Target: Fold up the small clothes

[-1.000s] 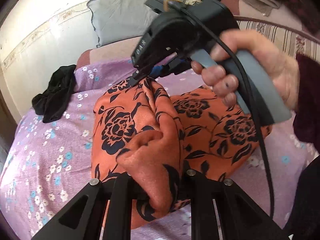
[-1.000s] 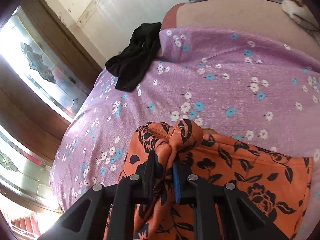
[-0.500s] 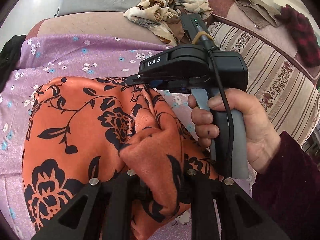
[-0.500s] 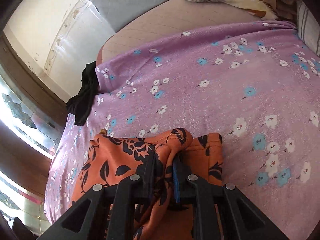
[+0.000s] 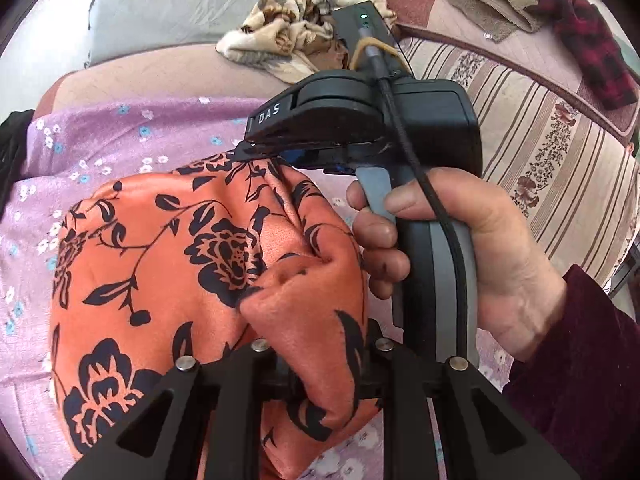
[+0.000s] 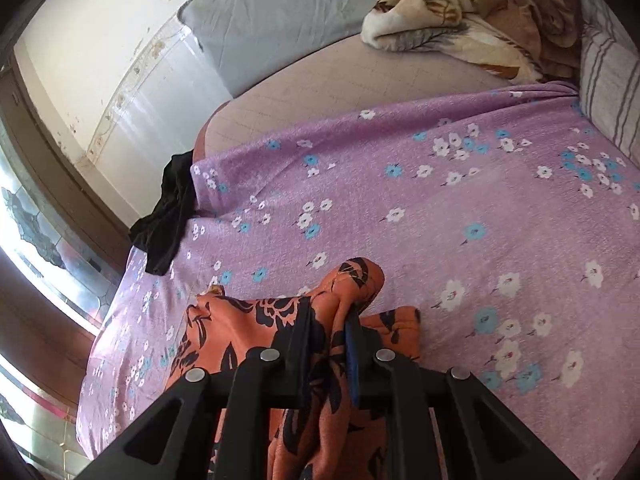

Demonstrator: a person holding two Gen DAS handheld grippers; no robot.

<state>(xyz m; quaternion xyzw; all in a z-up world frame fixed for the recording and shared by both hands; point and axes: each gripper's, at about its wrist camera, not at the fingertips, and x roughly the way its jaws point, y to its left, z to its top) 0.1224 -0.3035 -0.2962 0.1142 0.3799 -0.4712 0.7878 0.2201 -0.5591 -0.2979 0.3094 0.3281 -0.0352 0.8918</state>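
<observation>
Lying across the purple flowered sheet, the orange garment with black roses was folded over on itself, with 2 of its bunched edges pinched by the 2 grippers. The left gripper had a thick fold of the cloth between its fingers; its jaws had just been opening a little, yet they stood narrow and the fabric between them looked snug against both sides. The right gripper was clamped on another gathered edge, the jaws nearly together, a knot of cloth bulging out past the tips. In the left wrist view that same gripper showed from the side, its tip biting the far edge of the garment, and a hand in a dark red sleeve was wrapped round its grey handle. The 2 pinched edges sat close together, the garment's bulk spreading leftward on the sheet. A black piece of clothing hung over the bed's far left edge, well apart. A beige and brown patterned blanket lay crumpled at the head of the bed beside a grey pillow.
</observation>
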